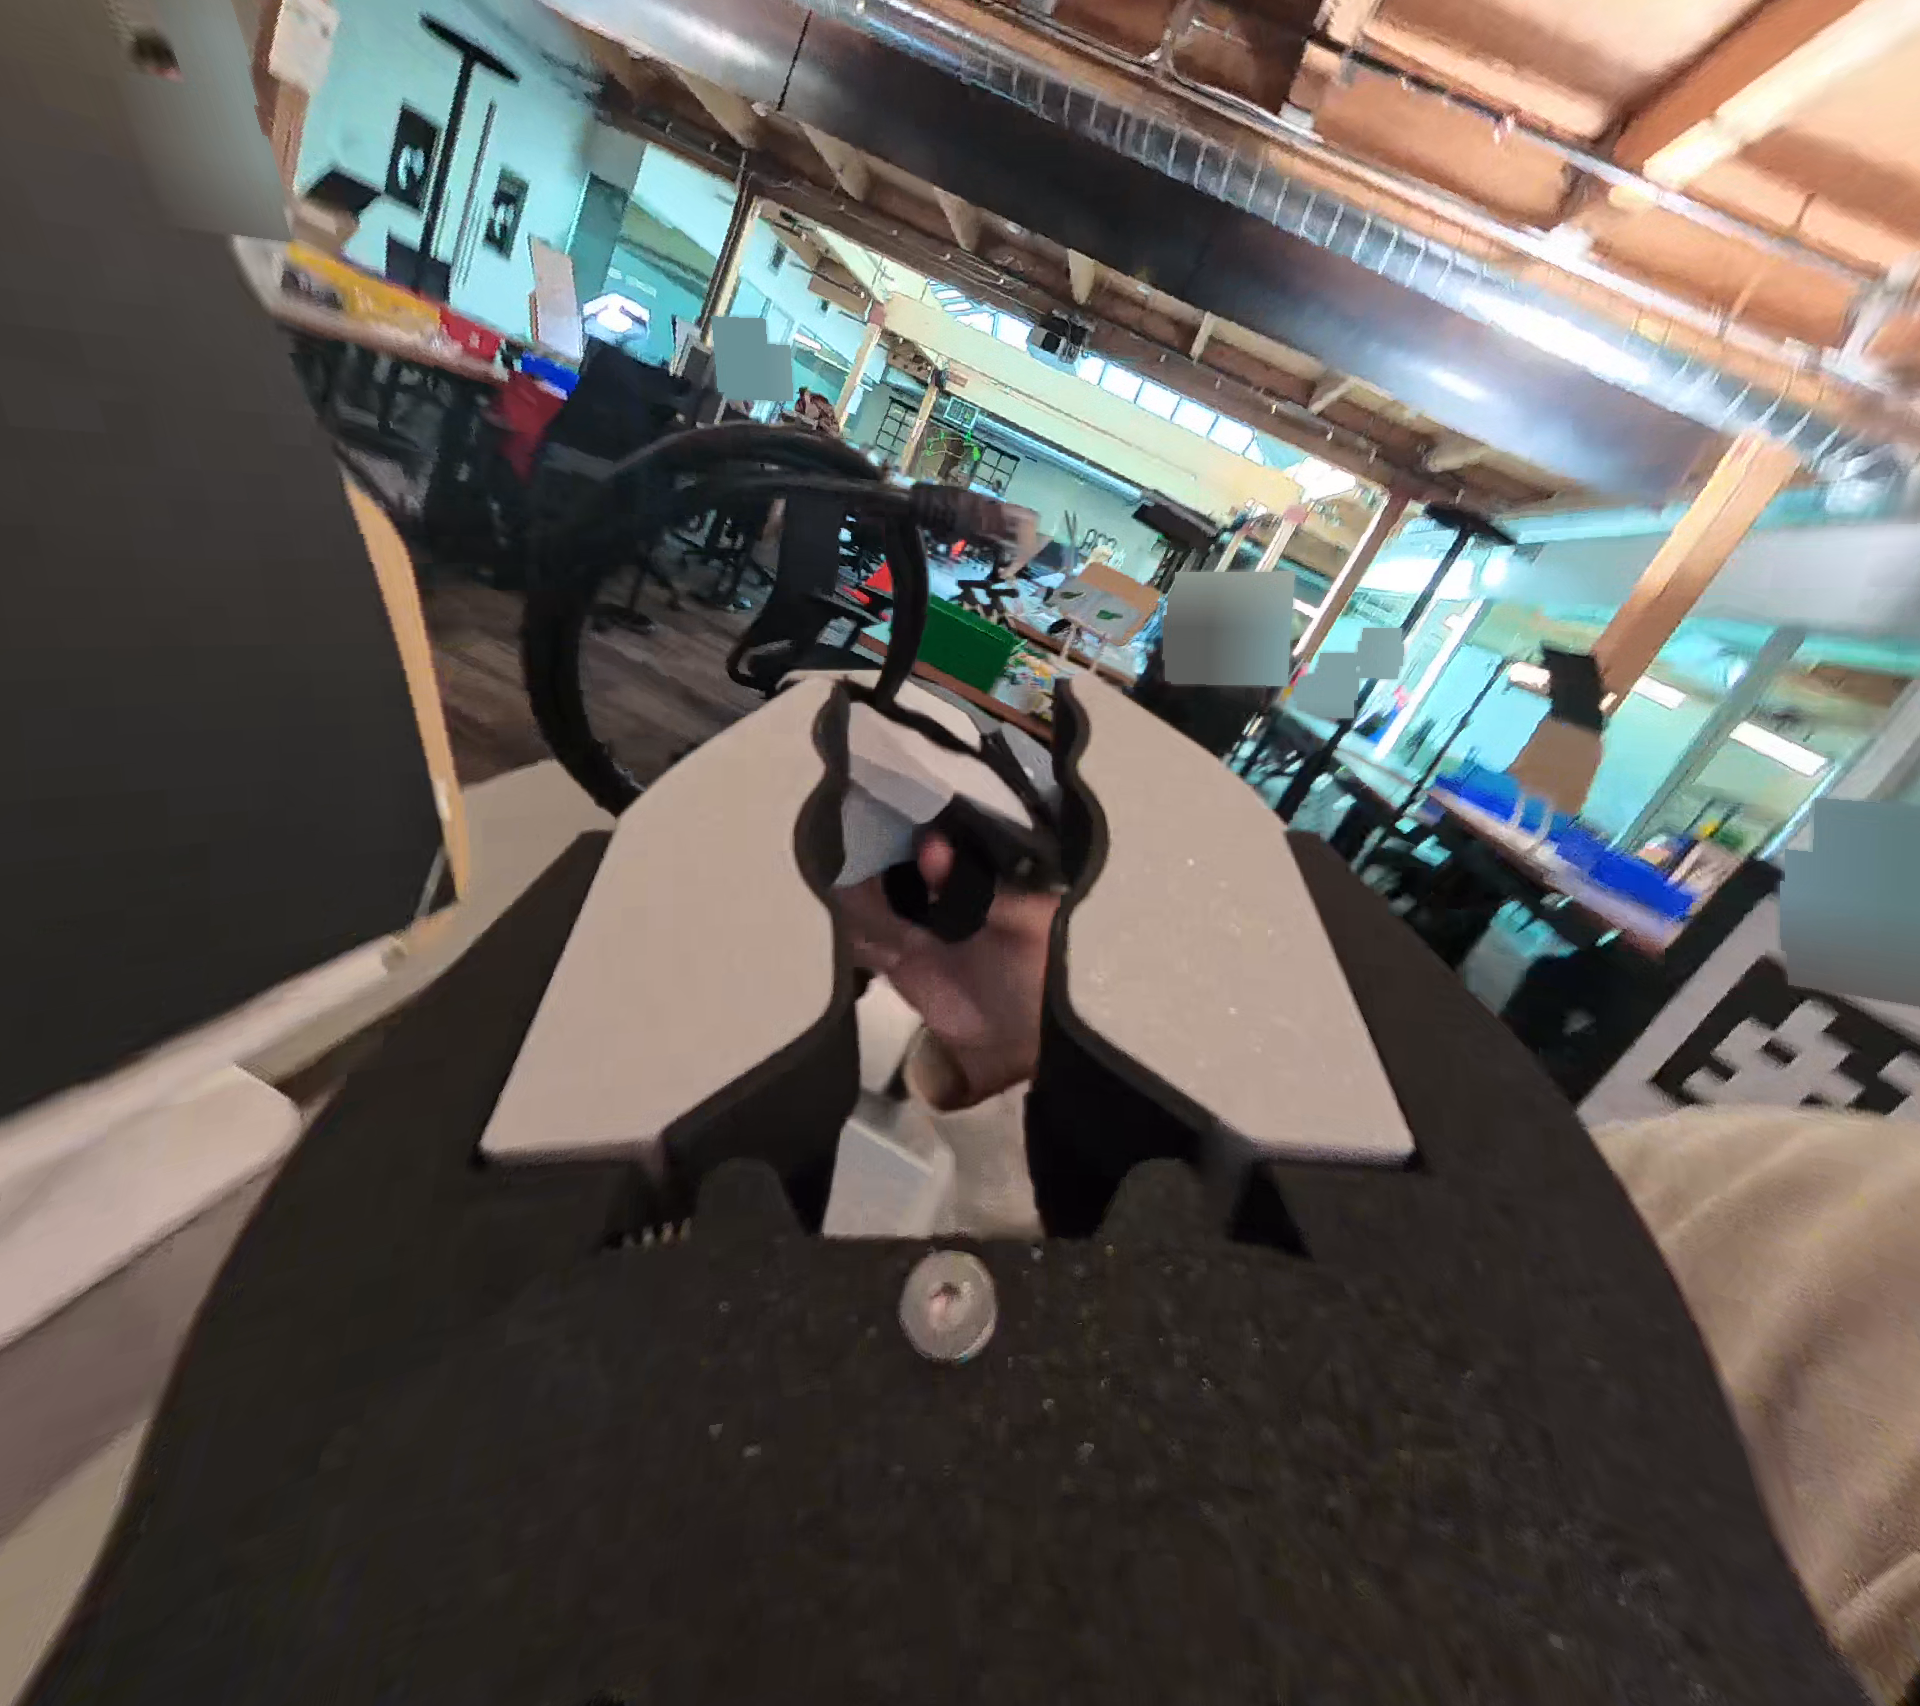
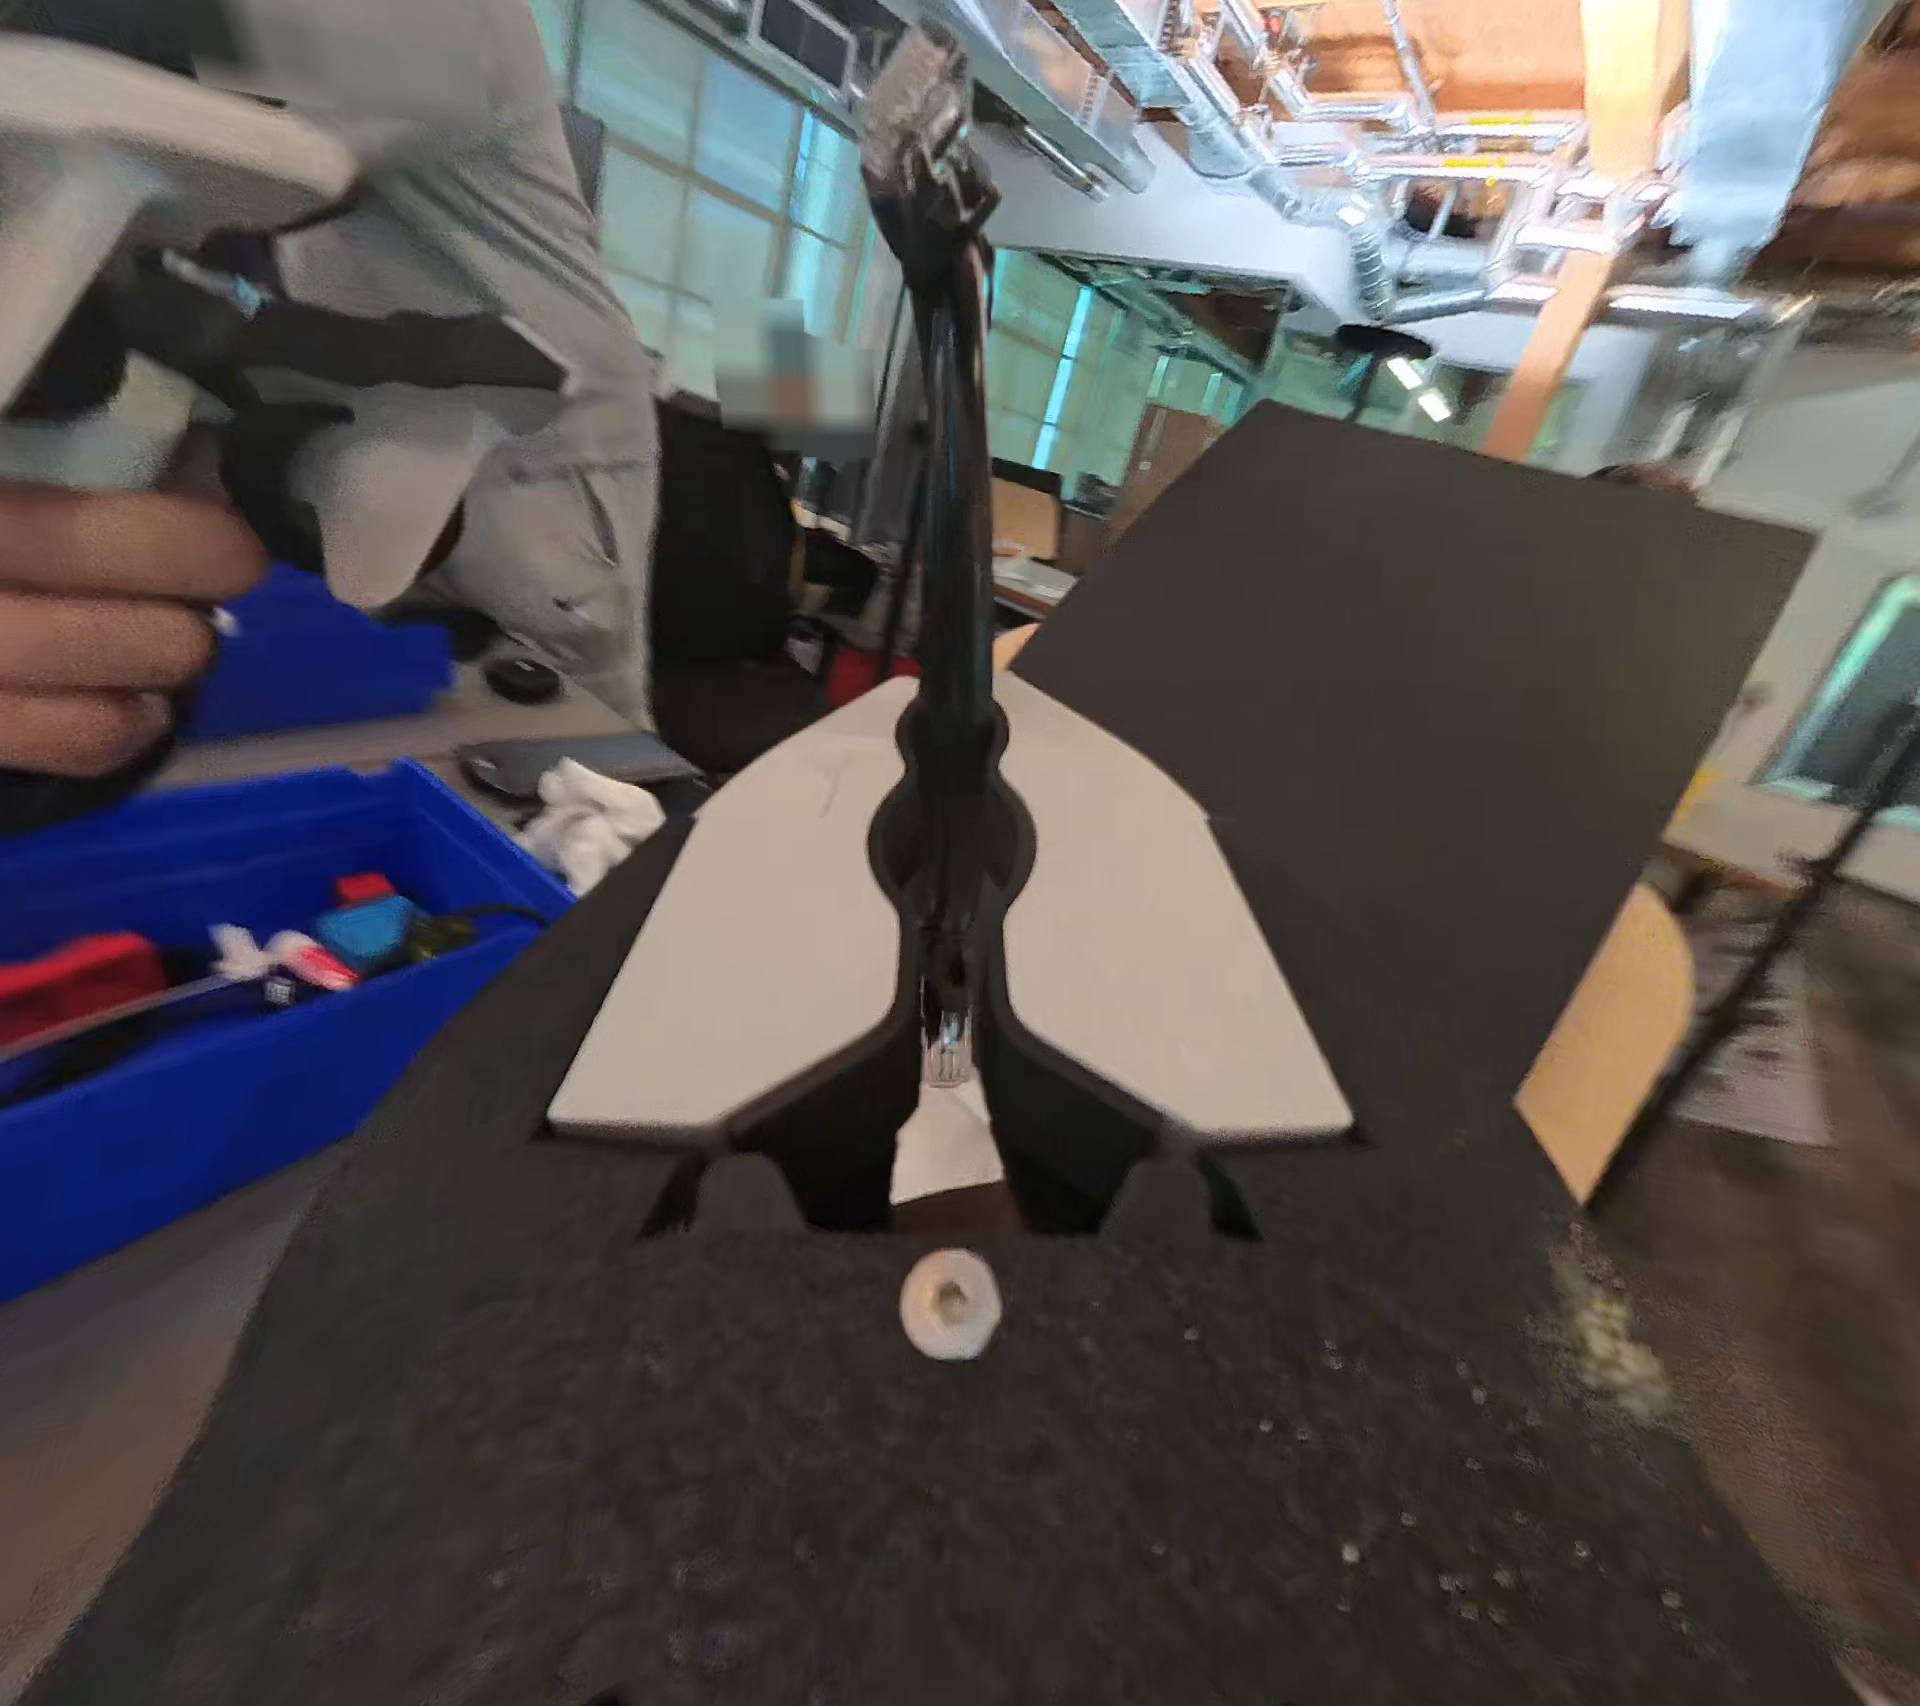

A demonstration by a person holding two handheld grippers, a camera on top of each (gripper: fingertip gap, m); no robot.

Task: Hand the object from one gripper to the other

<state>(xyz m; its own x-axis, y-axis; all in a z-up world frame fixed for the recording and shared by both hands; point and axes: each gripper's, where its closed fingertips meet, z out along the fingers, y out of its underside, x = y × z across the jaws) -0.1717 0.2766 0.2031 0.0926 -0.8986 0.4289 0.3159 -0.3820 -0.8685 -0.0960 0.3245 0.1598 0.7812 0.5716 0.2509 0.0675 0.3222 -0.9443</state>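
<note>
Blue bin (image 2: 208, 1064) at lower left of the right wrist view, packed with a red cloth-like item (image 2: 73, 981), a blue and red block (image 2: 369, 918), white bits and dark cords; contents too blurred to name further. Second blue bin (image 2: 312, 659) behind it, inside hidden. White crumpled cloth (image 2: 587, 809) lying just right of the near bin.

Right gripper (image 2: 951, 763) clamped narrow on the bundled black cable (image 2: 951, 513), bundle rising straight up from the tips toward top centre, clear plug (image 2: 914, 87) at its upper end, a second clear plug (image 2: 945, 1048) poking down between the fingers. At left edge, blurred: a hand (image 2: 94, 628) on the other gripper's handle.

Left wrist view, different story: left gripper (image 1: 951, 711) with a wide gap between its fingers, nothing pinched. Same black cable (image 1: 727, 555) seen here as a coiled loop above the tips, centre frame, just beyond them. Through the gap, a hand (image 1: 956, 960) gripping a dark handle. Only here: a green bin (image 1: 966, 643) and blue bins (image 1: 1579, 846) on far tables, contents not readable. Only in the right view: a black board (image 2: 1403, 669) at right.
</note>
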